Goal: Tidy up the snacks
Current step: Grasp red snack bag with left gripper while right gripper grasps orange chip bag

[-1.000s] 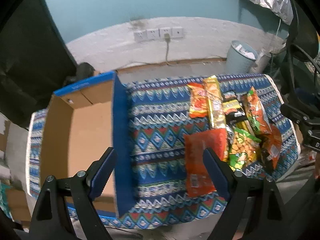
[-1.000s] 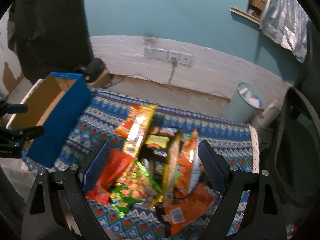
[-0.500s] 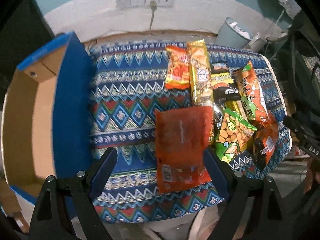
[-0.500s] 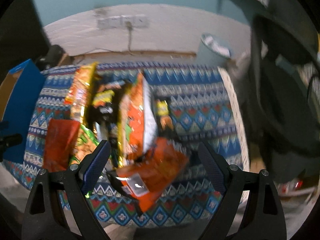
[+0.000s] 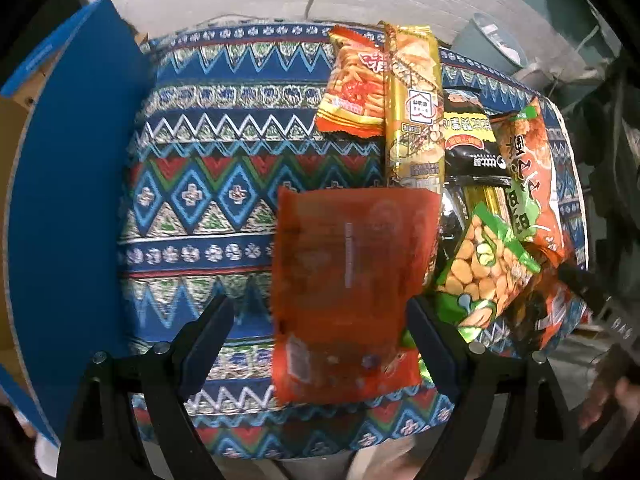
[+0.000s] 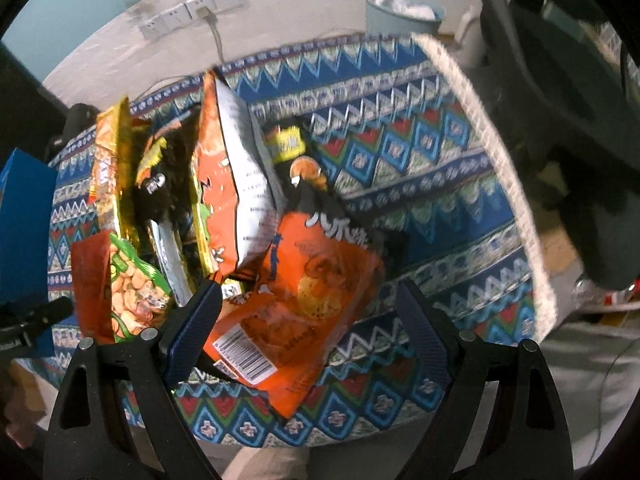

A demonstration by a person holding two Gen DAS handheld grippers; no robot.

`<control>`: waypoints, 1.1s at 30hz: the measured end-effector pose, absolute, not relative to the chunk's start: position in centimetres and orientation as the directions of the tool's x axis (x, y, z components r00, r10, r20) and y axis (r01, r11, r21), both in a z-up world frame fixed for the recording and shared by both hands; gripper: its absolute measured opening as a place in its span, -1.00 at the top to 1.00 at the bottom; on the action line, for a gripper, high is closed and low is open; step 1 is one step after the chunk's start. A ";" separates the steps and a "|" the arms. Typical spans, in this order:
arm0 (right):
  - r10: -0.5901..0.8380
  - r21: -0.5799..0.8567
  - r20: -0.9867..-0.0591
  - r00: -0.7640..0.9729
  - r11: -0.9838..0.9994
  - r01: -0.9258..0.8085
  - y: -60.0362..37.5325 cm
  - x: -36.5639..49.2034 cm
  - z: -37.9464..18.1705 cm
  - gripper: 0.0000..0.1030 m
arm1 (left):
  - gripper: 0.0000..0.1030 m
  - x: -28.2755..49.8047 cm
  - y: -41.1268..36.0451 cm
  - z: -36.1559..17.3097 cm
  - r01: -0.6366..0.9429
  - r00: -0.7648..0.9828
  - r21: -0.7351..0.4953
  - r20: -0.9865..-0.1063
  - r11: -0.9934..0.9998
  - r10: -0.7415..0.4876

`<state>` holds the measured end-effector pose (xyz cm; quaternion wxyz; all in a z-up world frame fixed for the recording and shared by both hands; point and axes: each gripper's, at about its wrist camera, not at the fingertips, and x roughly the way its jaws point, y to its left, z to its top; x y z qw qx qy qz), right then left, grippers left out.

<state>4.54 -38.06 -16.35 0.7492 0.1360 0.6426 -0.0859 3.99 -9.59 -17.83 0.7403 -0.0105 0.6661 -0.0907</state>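
Left wrist: red packet (seemingly blurred)

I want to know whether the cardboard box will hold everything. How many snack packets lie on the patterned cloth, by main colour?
Red packet: 1
Orange packets: 3
Gold packet: 1
Black packets: 2
Green bean packet: 1
Total: 8 in view; the pile may hide more.

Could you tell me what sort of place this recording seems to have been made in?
Probably a room in a home, though a makeshift workspace is possible: a table under a patterned woven cloth, wall sockets on a two-tone painted wall, and a small waste bin on the floor.
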 end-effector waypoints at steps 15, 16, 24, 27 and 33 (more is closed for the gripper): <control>0.138 0.144 -0.989 0.043 0.924 0.354 -39.4 5.1 -21.8 -0.64 | -0.75 4.7 -11.7 -23.0 0.109 0.034 -0.144 -0.988 0.984 -0.148; 0.143 0.149 -0.989 0.043 0.926 0.347 -39.5 5.3 -22.1 -0.59 | -0.75 4.9 -11.5 -22.7 0.095 0.022 -0.155 -0.987 0.983 -0.158; 0.112 0.131 -0.990 0.085 0.957 0.260 -38.9 5.9 -20.7 -0.10 | -0.75 3.6 -10.6 -22.3 0.118 0.027 -0.193 -0.980 0.974 -0.198; 0.090 0.113 -0.990 0.105 0.963 0.243 -38.7 6.0 -19.8 -0.07 | -0.75 3.4 -11.4 -22.4 0.154 0.032 -0.177 -0.982 0.972 -0.184; 0.083 0.117 -0.984 0.159 0.969 0.219 -38.3 5.4 -16.9 -0.05 | -0.78 2.4 -13.7 -23.1 0.206 0.017 -0.135 -0.990 0.969 -0.142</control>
